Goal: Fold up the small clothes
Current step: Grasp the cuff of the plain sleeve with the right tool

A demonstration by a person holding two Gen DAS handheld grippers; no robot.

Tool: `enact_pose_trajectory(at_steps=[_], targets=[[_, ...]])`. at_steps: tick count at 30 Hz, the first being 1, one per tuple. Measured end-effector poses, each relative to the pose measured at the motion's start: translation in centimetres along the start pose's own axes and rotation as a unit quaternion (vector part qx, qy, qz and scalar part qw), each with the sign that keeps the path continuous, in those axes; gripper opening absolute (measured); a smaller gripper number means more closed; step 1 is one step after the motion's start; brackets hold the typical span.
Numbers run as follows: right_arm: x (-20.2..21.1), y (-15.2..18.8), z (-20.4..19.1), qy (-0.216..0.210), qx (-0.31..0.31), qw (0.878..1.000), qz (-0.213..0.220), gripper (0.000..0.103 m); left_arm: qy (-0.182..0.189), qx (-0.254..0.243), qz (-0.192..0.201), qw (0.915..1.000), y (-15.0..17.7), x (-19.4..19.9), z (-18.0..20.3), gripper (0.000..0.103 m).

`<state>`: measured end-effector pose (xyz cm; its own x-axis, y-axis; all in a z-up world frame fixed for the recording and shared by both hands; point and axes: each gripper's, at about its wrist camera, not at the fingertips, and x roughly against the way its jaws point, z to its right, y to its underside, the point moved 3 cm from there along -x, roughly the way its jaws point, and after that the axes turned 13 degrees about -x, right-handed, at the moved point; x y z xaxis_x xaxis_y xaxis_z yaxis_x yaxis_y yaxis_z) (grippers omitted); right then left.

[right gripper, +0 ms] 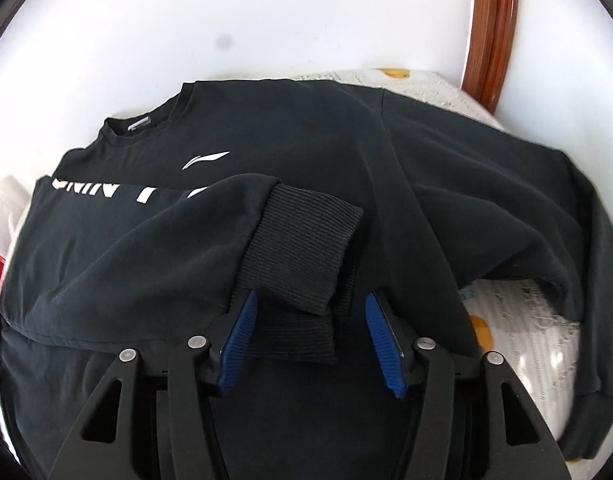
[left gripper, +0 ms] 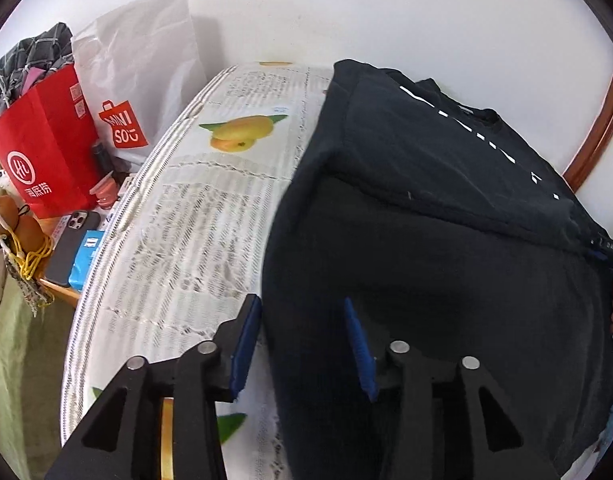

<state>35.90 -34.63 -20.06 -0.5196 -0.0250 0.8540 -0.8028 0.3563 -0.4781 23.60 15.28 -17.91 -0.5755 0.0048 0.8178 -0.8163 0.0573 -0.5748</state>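
Note:
A black sweatshirt (right gripper: 306,128) with a white logo and lettering lies on a table with a fruit-print cloth (left gripper: 210,208). One sleeve is folded across the chest, and its ribbed cuff (right gripper: 306,240) lies just in front of my right gripper (right gripper: 310,308), which is open and empty with the cuff's near edge between its blue pads. The other sleeve (right gripper: 546,216) stretches out to the right. In the left wrist view the sweatshirt (left gripper: 446,240) fills the right half. My left gripper (left gripper: 302,320) is open, straddling the garment's left edge.
A red paper bag (left gripper: 46,148) and a white Miniso bag (left gripper: 138,80) stand at the table's left on a side shelf, beside a phone (left gripper: 70,248) and small bottles. A white wall is behind, with a wooden frame (right gripper: 490,28) at the right.

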Motion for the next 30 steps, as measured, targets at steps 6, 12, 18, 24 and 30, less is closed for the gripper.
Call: enact_pose_trajectory(at_steps=[6,12,18,24,30], targets=[[3.3,-0.7,0.8,-0.052,-0.006,0.998,0.038,0.008,-0.016,-0.018,-0.003,0.9997,0.9,0.6,0.9,0.053],[3.6,1.2,2.5,0.014,0.001,1.000,0.022,0.005,-0.034,-0.036,-0.009,0.9987,1.6,0.9,1.6,0.068],[8.6,4.9,5.8,0.012,-0.001,0.999,0.048,0.062,-0.040,-0.039,0.009,0.9984,2.8,1.2,1.7,0.073],[12.9,6.1,12.7,0.091,-0.030,0.989,0.114,0.068,-0.045,-0.042,0.027,0.9977,3.2,1.3,1.8,0.073],[12.7,7.4,17.8,0.109,-0.064,0.985,0.119,0.068,-0.041,-0.037,0.025,0.9982,3.3,1.2,1.6,0.075]])
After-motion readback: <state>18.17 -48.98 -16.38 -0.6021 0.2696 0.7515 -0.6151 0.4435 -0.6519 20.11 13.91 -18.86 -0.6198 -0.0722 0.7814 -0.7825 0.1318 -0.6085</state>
